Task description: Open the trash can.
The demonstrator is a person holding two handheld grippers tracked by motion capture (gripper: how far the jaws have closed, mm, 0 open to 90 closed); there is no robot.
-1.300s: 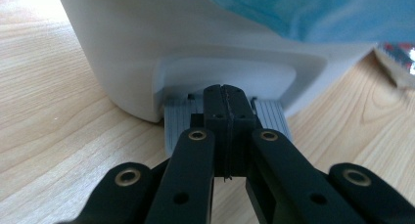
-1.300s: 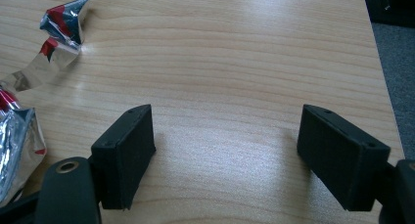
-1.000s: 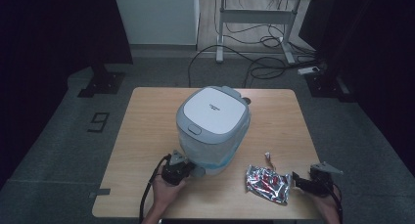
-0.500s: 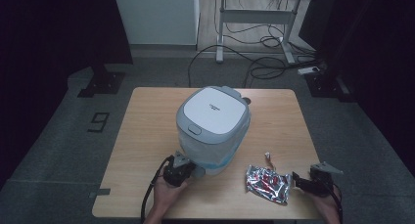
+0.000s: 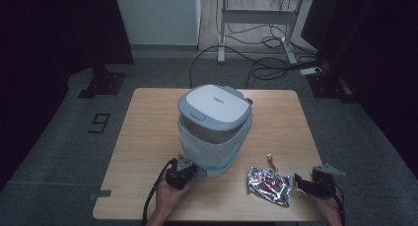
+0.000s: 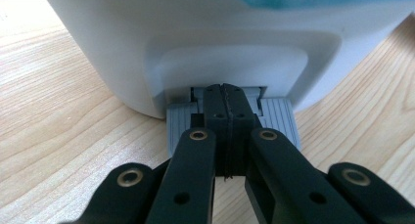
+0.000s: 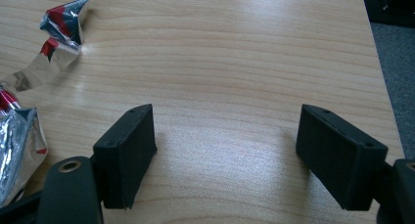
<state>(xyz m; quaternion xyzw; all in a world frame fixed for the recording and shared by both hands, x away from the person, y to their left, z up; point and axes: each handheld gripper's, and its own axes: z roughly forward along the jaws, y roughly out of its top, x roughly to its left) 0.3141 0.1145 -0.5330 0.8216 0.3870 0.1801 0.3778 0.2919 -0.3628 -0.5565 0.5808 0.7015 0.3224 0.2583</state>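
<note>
Nothing has shifted noticeably since the earlier frames. Left gripper (image 6: 224, 94) sits pressed together over the grey pedal (image 6: 279, 117) at the bin's (image 5: 214, 127) base, near the table's (image 5: 148, 132) front edge. Right gripper (image 7: 225, 150) rests spread wide beside the foil wrapper (image 5: 268, 185) by the front right corner.

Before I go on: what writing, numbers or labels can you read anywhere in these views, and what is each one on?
"9": large figure marked on the grey floor, left of the table; it could be a 6 seen from the other side.
Small dark print on the bin lid: too small to read.
Red markings on the foil wrapper: crumpled, unreadable.
Nothing else legible.
</note>
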